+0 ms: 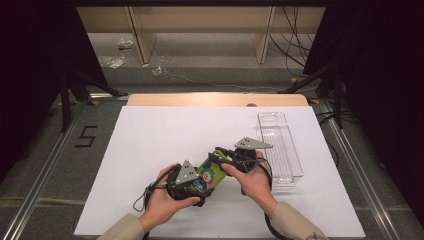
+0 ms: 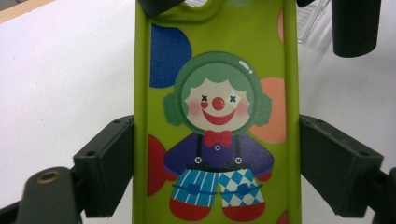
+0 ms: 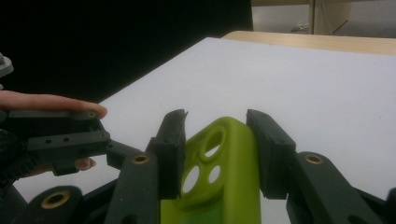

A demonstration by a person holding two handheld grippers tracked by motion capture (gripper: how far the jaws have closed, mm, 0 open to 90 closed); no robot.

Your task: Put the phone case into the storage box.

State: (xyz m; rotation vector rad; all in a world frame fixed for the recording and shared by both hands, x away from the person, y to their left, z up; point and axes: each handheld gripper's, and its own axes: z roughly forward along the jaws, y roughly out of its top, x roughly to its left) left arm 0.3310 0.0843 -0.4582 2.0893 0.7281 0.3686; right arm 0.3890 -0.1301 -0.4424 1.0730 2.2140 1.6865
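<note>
A lime-green phone case (image 2: 215, 116) with a clown picture is held just above the white table (image 1: 165, 135). My left gripper (image 2: 217, 163) is shut on its two long sides near the lower end. In the high view the case (image 1: 211, 175) lies slantwise between both hands, left gripper (image 1: 200, 184) at its near end. My right gripper (image 3: 215, 140) has its pads against the camera-hole end of the case (image 3: 224, 163), one pad on each side. The right gripper (image 1: 221, 156) sits at the case's far end. One of its fingers (image 2: 356, 28) shows beyond the case.
A clear plastic tray (image 1: 280, 150) lies lengthwise on the right of the table, close to my right hand. The table's wooden far edge (image 1: 215, 99) borders the white sheet. Dark curtains and stands flank the table; cables lie on the floor behind.
</note>
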